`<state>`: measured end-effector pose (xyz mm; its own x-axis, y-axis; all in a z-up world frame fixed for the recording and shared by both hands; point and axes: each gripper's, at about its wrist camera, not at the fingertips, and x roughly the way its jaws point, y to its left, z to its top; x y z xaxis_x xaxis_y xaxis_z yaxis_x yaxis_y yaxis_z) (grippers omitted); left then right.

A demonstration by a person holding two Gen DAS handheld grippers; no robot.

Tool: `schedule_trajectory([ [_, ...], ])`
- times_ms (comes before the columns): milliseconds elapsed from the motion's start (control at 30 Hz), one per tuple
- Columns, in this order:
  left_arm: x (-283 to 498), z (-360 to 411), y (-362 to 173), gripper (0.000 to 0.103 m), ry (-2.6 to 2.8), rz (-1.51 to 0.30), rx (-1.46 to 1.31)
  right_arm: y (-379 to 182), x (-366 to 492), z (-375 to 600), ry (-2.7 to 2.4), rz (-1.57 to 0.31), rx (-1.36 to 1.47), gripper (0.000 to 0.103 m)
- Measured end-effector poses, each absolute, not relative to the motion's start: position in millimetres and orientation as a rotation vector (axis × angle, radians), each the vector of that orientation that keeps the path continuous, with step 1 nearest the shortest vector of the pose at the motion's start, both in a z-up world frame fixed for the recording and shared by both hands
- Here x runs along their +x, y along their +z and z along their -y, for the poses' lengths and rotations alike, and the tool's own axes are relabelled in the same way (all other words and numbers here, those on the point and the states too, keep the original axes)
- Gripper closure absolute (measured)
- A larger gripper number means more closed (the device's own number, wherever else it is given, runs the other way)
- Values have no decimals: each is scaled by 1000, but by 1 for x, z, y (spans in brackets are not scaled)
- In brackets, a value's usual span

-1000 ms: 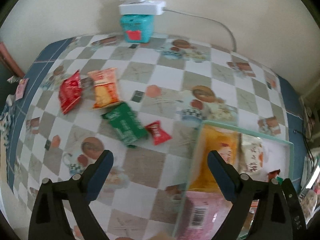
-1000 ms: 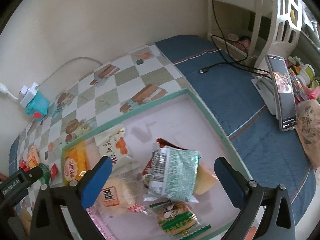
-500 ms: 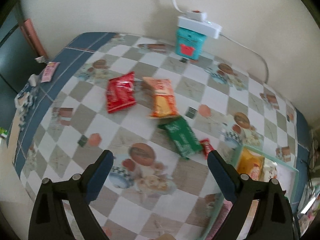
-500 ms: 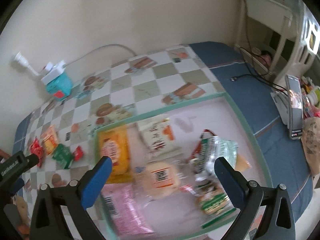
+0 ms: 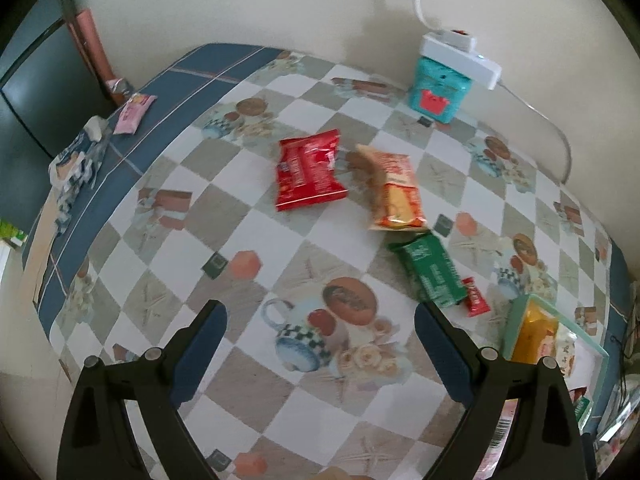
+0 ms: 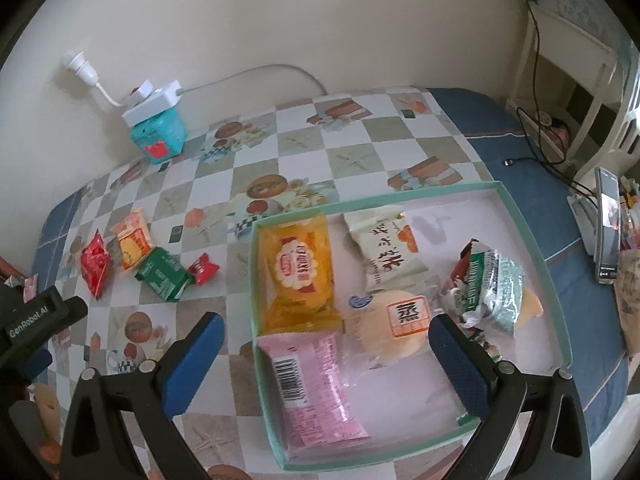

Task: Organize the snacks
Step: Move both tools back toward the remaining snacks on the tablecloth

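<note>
Both tongs stand wide apart and grip nothing: the left tongs [image 5: 320, 320] hang over bare checkered bench [image 5: 248, 380], the right tongs [image 6: 324, 332] over the near left part of a shallow mint-rimmed tray [image 6: 520, 216]. Four loose snacks lie in a cluster on the bench to the left of the tray: a glossy red packet [image 5: 308, 170] lying flat, an orange-and-cream packet [image 5: 394, 192] just beside it, a dark green packet [image 5: 434, 272] close below that, and a small red sweet [image 5: 474, 296] touching the green one's far end. Inside the tray sit a yellow-orange pack [image 6: 296, 268], a pink pack [image 6: 316, 384] with a barcode overlapping its near end, a white pack [image 6: 386, 252] printed with dark characters, a pale round bun [image 6: 396, 328] in clear wrap, and a crumpled silver-green bag [image 6: 492, 280] towards the right wall. Against the wall at the back of the bench stands a teal box [image 5: 438, 90] with a white power strip [image 5: 460, 58] on top.
</note>
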<state>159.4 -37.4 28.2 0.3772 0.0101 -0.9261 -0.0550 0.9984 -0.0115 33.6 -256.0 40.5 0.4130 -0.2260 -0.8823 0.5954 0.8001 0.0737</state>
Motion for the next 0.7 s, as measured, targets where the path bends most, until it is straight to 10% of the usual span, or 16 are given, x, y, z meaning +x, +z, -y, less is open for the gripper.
schedule_trajectory([
  [700, 179, -41, 11, 8, 190, -1223, -183, 14, 62, 201, -444, -1088, 282, 0],
])
